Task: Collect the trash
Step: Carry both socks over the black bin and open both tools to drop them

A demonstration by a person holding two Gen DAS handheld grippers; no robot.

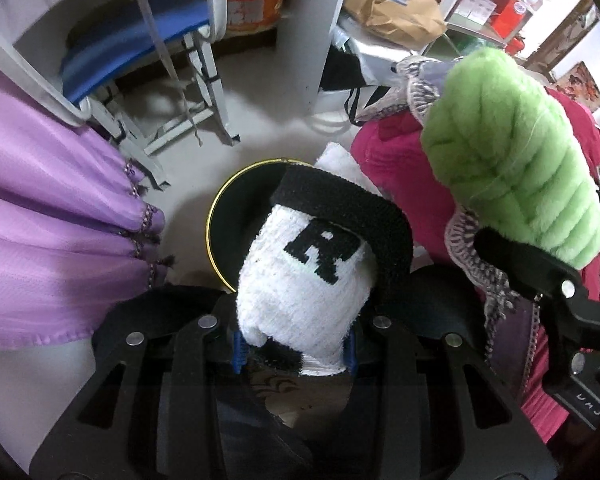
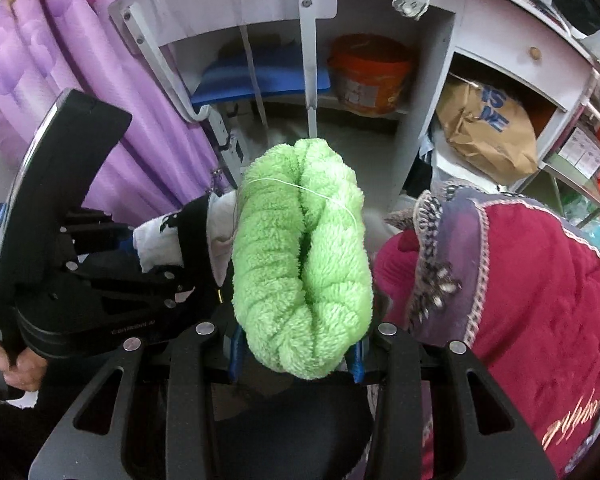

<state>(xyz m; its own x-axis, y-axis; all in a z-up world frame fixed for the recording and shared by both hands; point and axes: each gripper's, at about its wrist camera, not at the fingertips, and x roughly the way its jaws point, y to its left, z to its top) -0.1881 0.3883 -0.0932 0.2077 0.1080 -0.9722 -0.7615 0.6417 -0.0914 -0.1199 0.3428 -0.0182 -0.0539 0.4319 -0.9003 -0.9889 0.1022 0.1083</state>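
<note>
Your left gripper [image 1: 296,350] is clenched on a white sock [image 1: 308,280] with a black cuff and a black letter R; the sock sticks out forward from between the blue pads [image 1: 239,350]. It hangs right over a round black bin [image 1: 236,216] with a yellow rim, standing on the pale floor [image 1: 260,92]. The bin's inside is dark, and you cannot tell what lies in it. A white cloth [image 1: 338,162] shows at the bin's far rim, just behind the sock's cuff.

Your right gripper [image 2: 298,356] grasps a rolled green towel [image 2: 304,260], fluffy and folded on itself, with a loose thread across it. In the left view that towel sits up to the right of the sock, close beside it but apart.

A red quilted cloth [image 2: 520,300] with a purple knitted border lies just right of the bin and the towel. Purple curtain [image 1: 48,208] hangs on the left.

Beyond the bin stands a white shelf unit [image 2: 428,100]. Its left bay holds a blue pad [image 2: 268,80], the middle bay an orange bucket [image 2: 370,76], and the right bay a crumpled brown paper bag [image 2: 484,136] with blue print. Farther right, shelves carry small boxes, too blurred to name.

A hand [image 2: 18,368] grips the left gripper's handle at the lower left edge of the right view.
</note>
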